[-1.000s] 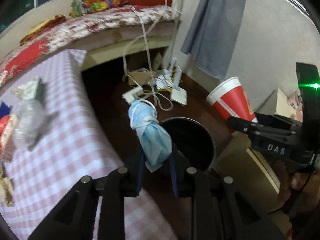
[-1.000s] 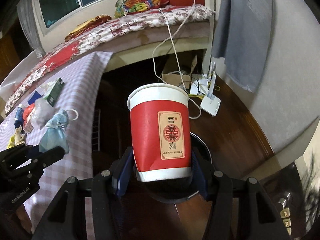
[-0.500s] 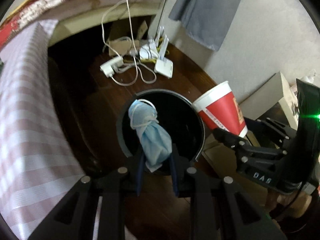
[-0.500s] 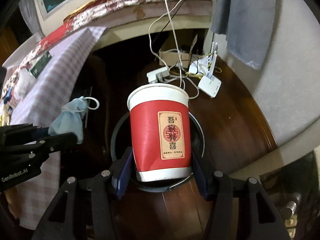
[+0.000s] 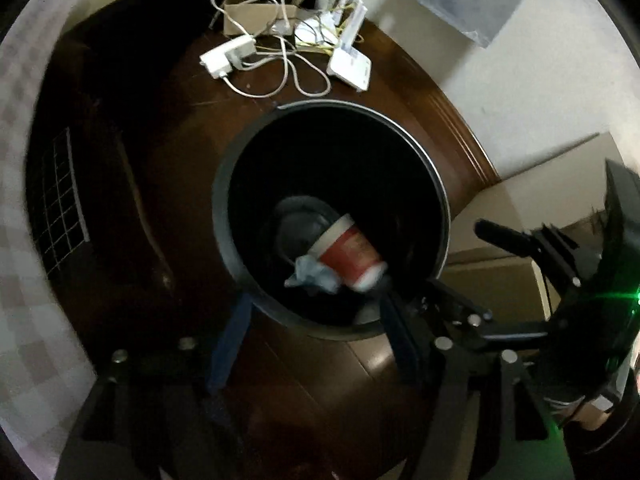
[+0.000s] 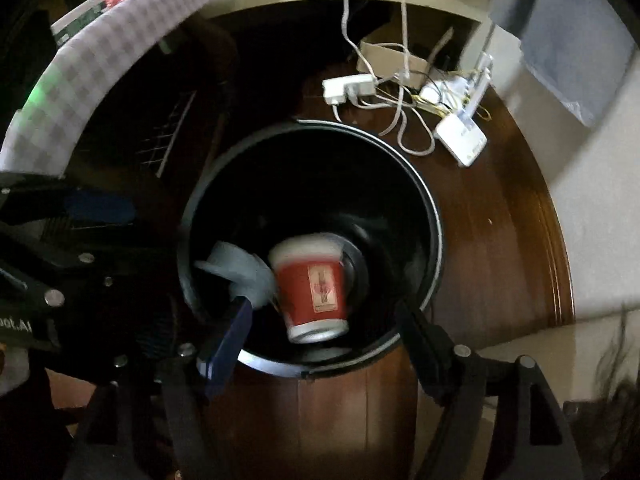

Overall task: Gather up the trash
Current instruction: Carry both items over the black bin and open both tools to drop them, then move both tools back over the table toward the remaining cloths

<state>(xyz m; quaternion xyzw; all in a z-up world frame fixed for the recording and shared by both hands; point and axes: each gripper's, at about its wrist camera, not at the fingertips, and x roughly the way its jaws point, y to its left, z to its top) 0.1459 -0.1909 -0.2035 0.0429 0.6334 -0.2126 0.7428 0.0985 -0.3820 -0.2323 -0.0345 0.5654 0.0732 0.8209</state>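
A black round trash bin (image 5: 224, 184) stands on the dark wood floor, also in the right wrist view (image 6: 434, 216). Inside it are a red paper cup (image 5: 348, 254) with a white rim and a crumpled blue face mask (image 5: 314, 278); both are blurred. They also show in the right wrist view, the cup (image 6: 314, 284) beside the mask (image 6: 244, 270). My left gripper (image 5: 316, 328) is open and empty above the bin's near rim. My right gripper (image 6: 320, 340) is open and empty above the same rim.
A white power strip (image 5: 228, 56), cables and a white router (image 5: 350, 68) lie on the floor behind the bin. A checked tablecloth (image 5: 24, 240) hangs at the left. A white wall (image 6: 600, 200) and boxes (image 5: 500, 240) are at the right.
Both grippers opened over the bin. The blue mask left my left gripper and the red cup left my right gripper; both are now inside the bin. Both cameras tilted further down.
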